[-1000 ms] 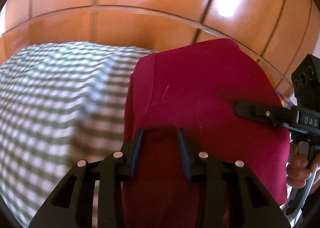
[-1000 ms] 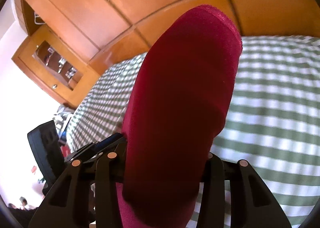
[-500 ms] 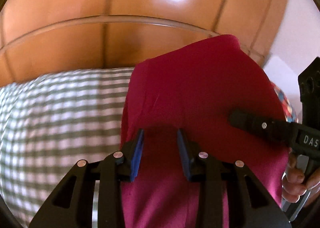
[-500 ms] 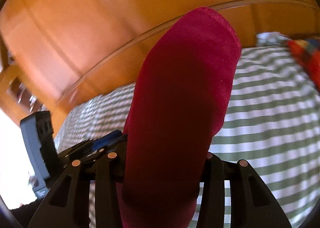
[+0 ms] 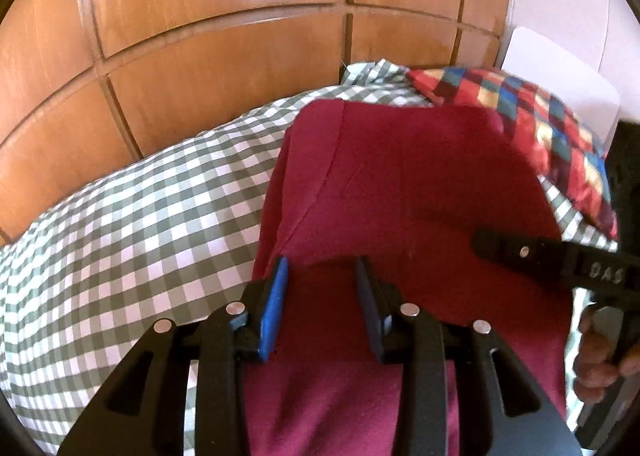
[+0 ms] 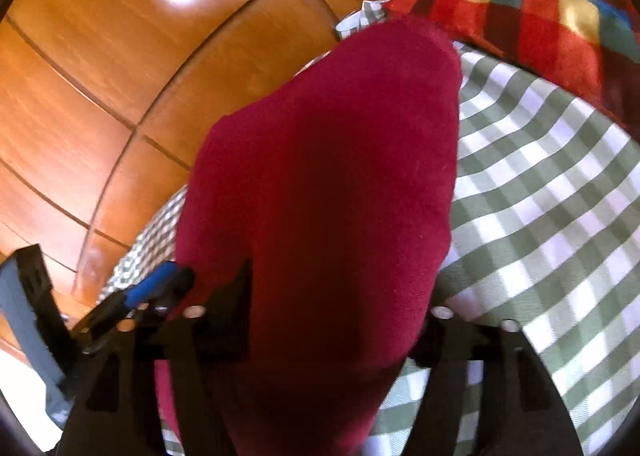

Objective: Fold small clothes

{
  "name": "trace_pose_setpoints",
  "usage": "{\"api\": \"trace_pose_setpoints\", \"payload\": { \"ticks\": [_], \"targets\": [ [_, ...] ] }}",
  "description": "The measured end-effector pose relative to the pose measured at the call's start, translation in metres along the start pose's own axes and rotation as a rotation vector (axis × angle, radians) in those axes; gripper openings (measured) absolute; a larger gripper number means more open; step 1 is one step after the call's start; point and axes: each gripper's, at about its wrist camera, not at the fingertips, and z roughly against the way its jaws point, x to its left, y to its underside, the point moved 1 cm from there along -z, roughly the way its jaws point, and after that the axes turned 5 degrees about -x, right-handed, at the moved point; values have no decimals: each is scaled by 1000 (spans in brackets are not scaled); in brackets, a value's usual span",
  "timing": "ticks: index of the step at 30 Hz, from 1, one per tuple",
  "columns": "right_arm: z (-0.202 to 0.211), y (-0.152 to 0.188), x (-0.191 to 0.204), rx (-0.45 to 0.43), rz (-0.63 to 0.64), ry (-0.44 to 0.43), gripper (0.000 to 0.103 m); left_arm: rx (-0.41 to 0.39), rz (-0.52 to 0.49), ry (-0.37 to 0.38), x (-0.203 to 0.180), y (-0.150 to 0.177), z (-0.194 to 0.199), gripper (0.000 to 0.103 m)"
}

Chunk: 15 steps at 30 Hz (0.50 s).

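**One red garment between two grippers, over a checked bed**

In the left wrist view the red garment (image 5: pixel 400 184) runs from the 6 o'clock edge up through the left gripper (image 5: pixel 322 268) and spreads towards 12 o'clock. Its cloth fills the gap between the two blue-faced pads. Whether those pads pinch the cloth or merely flank it cannot be told.

In the right wrist view the same garment rises as a tall fold from 6 o'clock towards 12 and passes through the right gripper (image 6: pixel 332 288). That gripper's jaws are opening with the cloth between them. The finger at 4 o'clock is covered by the fabric, so any contact there is hidden.

Counted: one garment, two grippers, one patchwork cushion (image 5: pixel 560 136) and one hand (image 5: pixel 600 360), the last at 4 o'clock of the left view on the right gripper's handle.

The garment is over a green-and-white checked sheet (image 5: pixel 140 224), which shows from 8 to 10 o'clock of the left view. The cushion lies on the sheet at 2 o'clock, just beyond the garment's far edge. Wooden panelling (image 5: pixel 220 16) fills 10 to 1 o'clock.
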Motion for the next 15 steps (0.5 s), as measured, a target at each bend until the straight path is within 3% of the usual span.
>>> {"api": "trace_pose_setpoints", "payload": {
  "ticks": [2, 6, 8, 13, 15],
  "targets": [
    [17, -1, -7, -25, 17, 46, 73, -39, 28, -7, 3, -2, 15, 36],
    [62, 2, 10, -196, 128, 216, 73, -88, 68, -20, 11, 3, 36, 38],
    [76, 5, 21, -244, 174, 217, 73, -84, 89, -20, 14, 7, 39, 38],
    [43, 30, 65, -129, 364, 173, 73, -2, 110, -43, 17, 21, 12, 44],
    [17, 45, 65, -81, 410, 263, 73, 6, 116, -63, 18, 22, 6, 54]
  ]
}}
